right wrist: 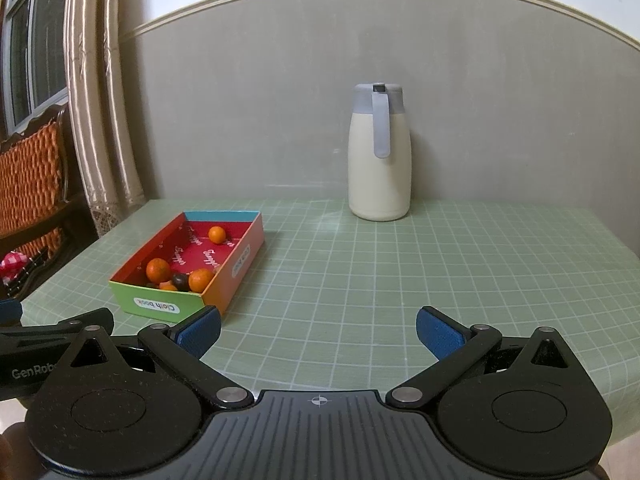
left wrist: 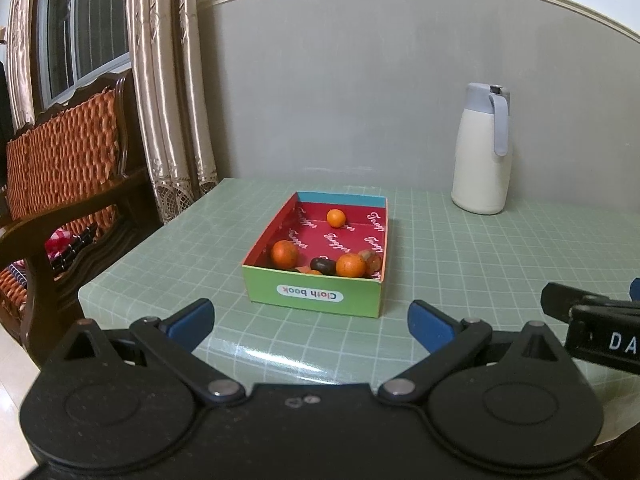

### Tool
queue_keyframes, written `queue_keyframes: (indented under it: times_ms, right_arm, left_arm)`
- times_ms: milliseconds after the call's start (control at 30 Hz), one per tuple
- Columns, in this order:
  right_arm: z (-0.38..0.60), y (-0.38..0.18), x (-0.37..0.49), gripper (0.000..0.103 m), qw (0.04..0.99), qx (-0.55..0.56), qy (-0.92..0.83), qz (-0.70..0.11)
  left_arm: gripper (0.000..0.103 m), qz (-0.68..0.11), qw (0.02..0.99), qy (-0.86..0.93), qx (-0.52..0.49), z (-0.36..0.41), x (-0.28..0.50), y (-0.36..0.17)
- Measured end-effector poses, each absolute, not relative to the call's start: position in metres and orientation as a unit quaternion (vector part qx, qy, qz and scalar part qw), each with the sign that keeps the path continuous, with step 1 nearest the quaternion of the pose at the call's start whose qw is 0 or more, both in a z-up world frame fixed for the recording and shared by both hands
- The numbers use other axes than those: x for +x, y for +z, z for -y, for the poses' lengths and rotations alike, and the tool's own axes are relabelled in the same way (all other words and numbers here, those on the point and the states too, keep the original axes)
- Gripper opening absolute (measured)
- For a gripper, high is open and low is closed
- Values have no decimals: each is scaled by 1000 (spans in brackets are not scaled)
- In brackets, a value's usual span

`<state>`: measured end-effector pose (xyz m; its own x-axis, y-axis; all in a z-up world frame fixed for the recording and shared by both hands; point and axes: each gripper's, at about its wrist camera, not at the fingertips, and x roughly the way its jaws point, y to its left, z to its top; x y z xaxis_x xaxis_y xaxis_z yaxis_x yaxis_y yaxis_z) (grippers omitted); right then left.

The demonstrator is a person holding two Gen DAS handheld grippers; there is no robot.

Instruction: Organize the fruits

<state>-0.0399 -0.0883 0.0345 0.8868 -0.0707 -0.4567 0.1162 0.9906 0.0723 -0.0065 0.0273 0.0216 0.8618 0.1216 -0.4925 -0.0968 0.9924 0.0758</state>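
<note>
A colourful cardboard box (left wrist: 316, 294) (right wrist: 154, 305) labelled "Cloth book" sits on the green checked table (left wrist: 460, 248) (right wrist: 380, 272). Inside lie a small orange (left wrist: 336, 218) (right wrist: 217, 235) at the far end, two bigger oranges (left wrist: 285, 253) (left wrist: 351, 265) (right wrist: 158, 269) (right wrist: 201, 280) near the front, a dark fruit (left wrist: 322, 265) (right wrist: 179, 279) between them, and a brownish fruit (left wrist: 371, 261) at the right corner. My left gripper (left wrist: 311, 324) hovers open just before the box. My right gripper (right wrist: 319, 330) is open over bare table, right of the box. Both are empty.
A cream thermos jug (left wrist: 481, 150) (right wrist: 379, 152) with a grey lid stands at the table's back by the grey wall. A wooden chair (left wrist: 60, 184) with an orange woven cushion and curtains (left wrist: 172, 92) stand left of the table. The right gripper's body (left wrist: 596, 328) shows at the left view's right edge.
</note>
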Motion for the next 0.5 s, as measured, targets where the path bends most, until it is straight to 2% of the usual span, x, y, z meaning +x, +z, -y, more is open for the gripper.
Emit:
queue_keyframes:
  times_ms: [233,367,500]
  right_arm:
    - [87,35,-41,103,971,49,-49,-230]
    - [89,36,-41,103,971,52,-54,-227]
    - [92,37,-39,103,971,55,-53,-228]
  left_arm:
    - [97,-255,966,45,26,-25,-6,21]
    - [92,-239,970,40,26,-23,-9,24]
    - [95,-248,968,42,21,-22,-5,26]
